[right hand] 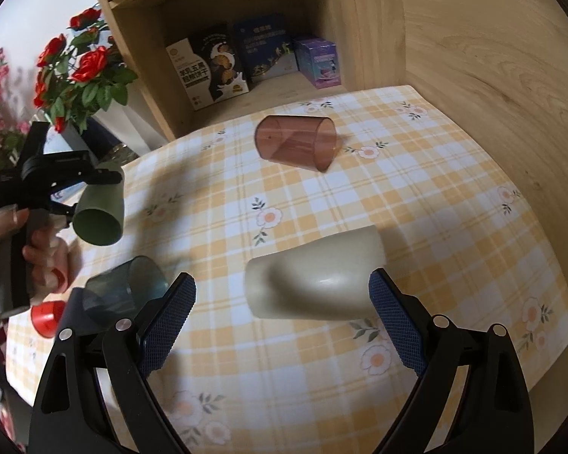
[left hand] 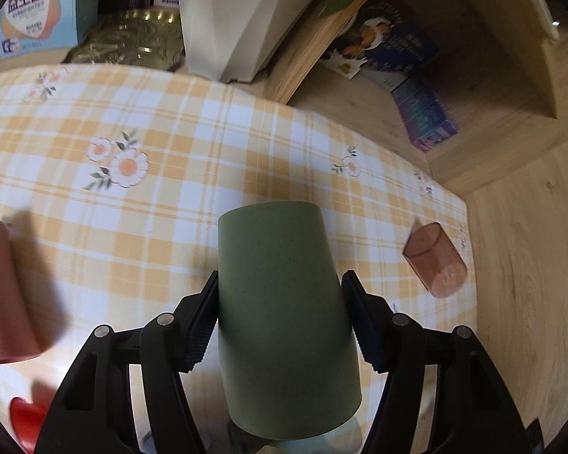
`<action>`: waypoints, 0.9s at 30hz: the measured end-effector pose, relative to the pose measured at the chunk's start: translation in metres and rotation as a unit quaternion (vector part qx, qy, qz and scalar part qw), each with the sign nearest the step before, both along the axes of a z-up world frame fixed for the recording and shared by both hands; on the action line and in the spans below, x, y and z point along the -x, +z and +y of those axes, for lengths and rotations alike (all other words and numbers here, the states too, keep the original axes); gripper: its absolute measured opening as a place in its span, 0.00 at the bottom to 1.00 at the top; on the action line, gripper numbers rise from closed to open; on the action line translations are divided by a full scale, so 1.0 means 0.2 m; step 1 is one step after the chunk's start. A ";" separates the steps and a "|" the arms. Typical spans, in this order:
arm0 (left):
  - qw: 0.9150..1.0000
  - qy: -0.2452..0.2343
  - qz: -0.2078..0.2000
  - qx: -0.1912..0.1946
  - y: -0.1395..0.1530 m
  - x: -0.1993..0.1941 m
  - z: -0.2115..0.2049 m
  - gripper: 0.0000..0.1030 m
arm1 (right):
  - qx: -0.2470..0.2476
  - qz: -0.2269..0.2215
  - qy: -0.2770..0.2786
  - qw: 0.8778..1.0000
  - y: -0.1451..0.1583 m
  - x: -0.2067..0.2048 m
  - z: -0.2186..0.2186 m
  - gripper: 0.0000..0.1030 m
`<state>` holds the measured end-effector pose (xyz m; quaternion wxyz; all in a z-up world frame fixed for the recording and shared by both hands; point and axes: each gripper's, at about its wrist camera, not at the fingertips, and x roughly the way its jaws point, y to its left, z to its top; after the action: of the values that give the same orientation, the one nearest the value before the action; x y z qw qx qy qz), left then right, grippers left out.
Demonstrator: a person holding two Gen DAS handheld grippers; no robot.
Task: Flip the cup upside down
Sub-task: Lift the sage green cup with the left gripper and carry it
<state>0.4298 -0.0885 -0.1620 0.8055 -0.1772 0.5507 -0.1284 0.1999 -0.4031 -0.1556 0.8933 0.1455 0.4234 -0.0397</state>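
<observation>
My left gripper [left hand: 279,287] is shut on a green cup [left hand: 284,317] and holds it above the checked tablecloth [left hand: 170,121], base away from the camera, mouth toward it. The right wrist view shows that cup [right hand: 100,210] tilted in the air at the left, mouth down and forward. My right gripper [right hand: 282,287] is open and empty, its fingers on either side of a beige cup [right hand: 314,276] that lies on its side on the cloth. A clear brown cup [right hand: 295,142] lies on its side further back; it also shows in the left wrist view [left hand: 435,259].
A clear blue-grey cup [right hand: 125,291] lies by my right gripper's left finger. A pink cup [left hand: 3,295] stands at the left. A red object [right hand: 47,317] sits near the cloth's left edge. A white planter [left hand: 231,26], boxes [right hand: 216,68] in a wooden shelf and red flowers [right hand: 83,68] stand behind.
</observation>
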 end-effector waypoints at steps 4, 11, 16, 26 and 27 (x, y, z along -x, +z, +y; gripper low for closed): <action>1.000 -0.010 -0.017 0.001 0.11 0.11 0.07 0.60 | -0.003 -0.004 0.006 1.000 0.02 0.02 0.05 0.87; 0.998 -0.009 -0.054 0.012 0.31 0.41 0.30 0.60 | -0.010 -0.008 0.028 1.000 0.07 0.08 0.20 0.87; 0.997 0.019 -0.075 0.011 0.40 0.69 0.57 0.60 | -0.010 -0.014 0.056 0.998 0.11 0.12 0.35 0.87; 0.992 0.107 -0.063 -0.030 0.26 1.12 1.12 0.60 | 0.005 -0.019 0.118 0.993 0.18 0.15 0.68 0.87; 0.991 0.118 -0.055 -0.033 0.22 1.15 1.17 0.60 | 0.007 -0.018 0.123 0.992 0.17 0.16 0.71 0.87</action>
<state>0.1999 0.1450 -0.1184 0.8495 -0.2074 0.4844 -0.0235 0.1687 -0.2617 -0.1207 0.8998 0.0865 0.4219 0.0698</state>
